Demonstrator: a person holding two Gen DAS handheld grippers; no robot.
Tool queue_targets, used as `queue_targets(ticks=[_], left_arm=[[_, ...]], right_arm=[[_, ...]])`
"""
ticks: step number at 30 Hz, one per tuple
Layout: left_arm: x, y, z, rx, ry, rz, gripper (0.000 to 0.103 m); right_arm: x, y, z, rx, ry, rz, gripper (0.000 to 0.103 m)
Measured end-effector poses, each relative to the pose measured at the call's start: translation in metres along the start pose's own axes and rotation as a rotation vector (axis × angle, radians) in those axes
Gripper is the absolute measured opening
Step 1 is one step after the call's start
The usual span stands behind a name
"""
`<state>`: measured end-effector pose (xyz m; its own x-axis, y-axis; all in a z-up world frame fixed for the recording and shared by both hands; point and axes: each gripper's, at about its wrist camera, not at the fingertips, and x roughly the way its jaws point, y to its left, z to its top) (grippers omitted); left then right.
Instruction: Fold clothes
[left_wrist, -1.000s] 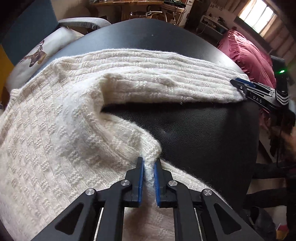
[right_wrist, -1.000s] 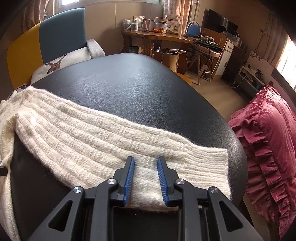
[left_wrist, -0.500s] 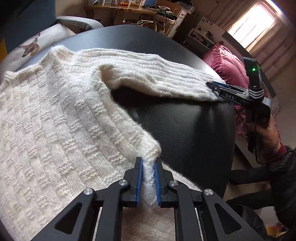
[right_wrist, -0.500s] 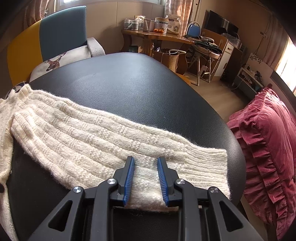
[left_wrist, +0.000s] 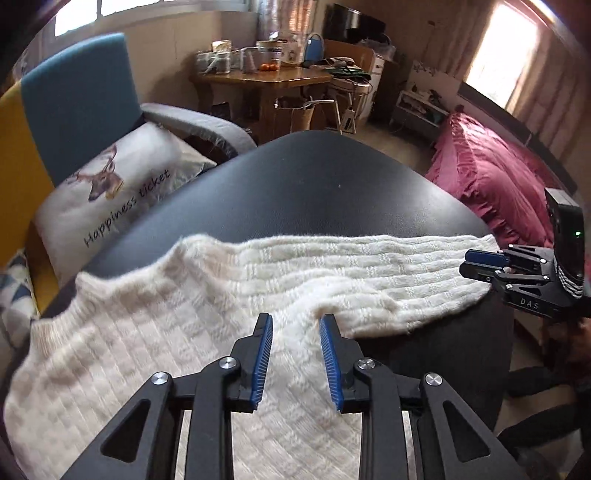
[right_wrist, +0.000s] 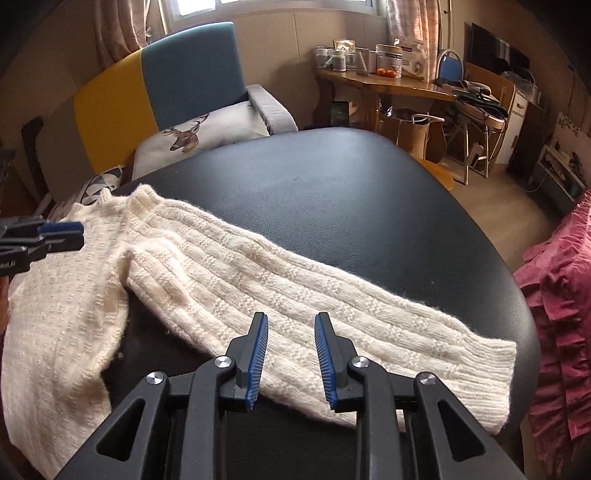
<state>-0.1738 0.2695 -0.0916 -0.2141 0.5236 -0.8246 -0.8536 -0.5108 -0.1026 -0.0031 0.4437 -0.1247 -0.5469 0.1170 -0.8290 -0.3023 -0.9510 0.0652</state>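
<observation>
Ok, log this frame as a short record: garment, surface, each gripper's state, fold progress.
garment: cream knit sweater, lying flat, one sleeve stretched out sideways
surface: black padded table
left gripper: open, over the sweater body, holding nothing
right gripper: open, over the sleeve near the cuff, holding nothing
fold progress: sleeve not yet folded over the body

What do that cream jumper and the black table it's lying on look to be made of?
Sweater: looks like thick knitted wool or a wool-like yarn, matte, with ribbed rows and a fuzzy halo at the edges. Table: seems covered in black leather or vinyl, going by its fine grain and soft sheen.
</observation>
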Motion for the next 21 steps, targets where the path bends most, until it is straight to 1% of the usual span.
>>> queue_targets(ticks=[3,5,6,7,8,10,13,14,16,18,19,21], left_arm=[[0.017,-0.016,0.018,0.13,0.036,0.0,0.028],[0.036,-0.027,0.024,0.196,0.087,-0.006,0.028],[0.047,-0.03,0.023,0.211,0.117,-0.001,0.027],[0.062,-0.033,0.021,0.226,0.165,-0.009,0.027],[0.079,-0.034,0.017,0.24,0.226,0.021,0.027],[0.091,-0.038,0.007,0.253,0.213,0.071,0.027],[0.081,-0.034,0.008,0.186,0.178,0.019,0.026],[0.077,-0.028,0.01,0.149,0.167,-0.007,0.026],[0.068,-0.013,0.015,0.066,0.148,-0.055,0.026],[0.054,0.007,0.023,-0.004,0.101,-0.051,0.027],[0.047,0.019,0.028,-0.035,0.078,-0.022,0.027],[0.038,0.046,0.036,-0.085,0.044,0.058,0.027]], right_arm=[[0.022,0.001,0.0,-0.025,0.072,-0.088,0.026],[0.036,-0.002,-0.003,-0.047,0.116,-0.141,0.026],[0.04,-0.004,-0.005,-0.052,0.122,-0.16,0.026],[0.041,-0.006,-0.006,-0.045,0.109,-0.169,0.026],[0.042,-0.009,-0.005,-0.035,0.11,-0.184,0.026],[0.043,-0.013,-0.003,-0.023,0.109,-0.222,0.026],[0.043,-0.017,-0.003,-0.011,0.095,-0.221,0.026],[0.041,-0.019,-0.002,0.008,0.09,-0.206,0.026],[0.033,-0.026,0.001,0.075,0.066,-0.143,0.027],[0.021,-0.022,0.007,0.092,0.012,-0.054,0.028],[0.017,-0.017,0.012,0.082,-0.008,-0.02,0.028],[0.018,0.0,0.022,0.037,-0.016,0.009,0.028]])
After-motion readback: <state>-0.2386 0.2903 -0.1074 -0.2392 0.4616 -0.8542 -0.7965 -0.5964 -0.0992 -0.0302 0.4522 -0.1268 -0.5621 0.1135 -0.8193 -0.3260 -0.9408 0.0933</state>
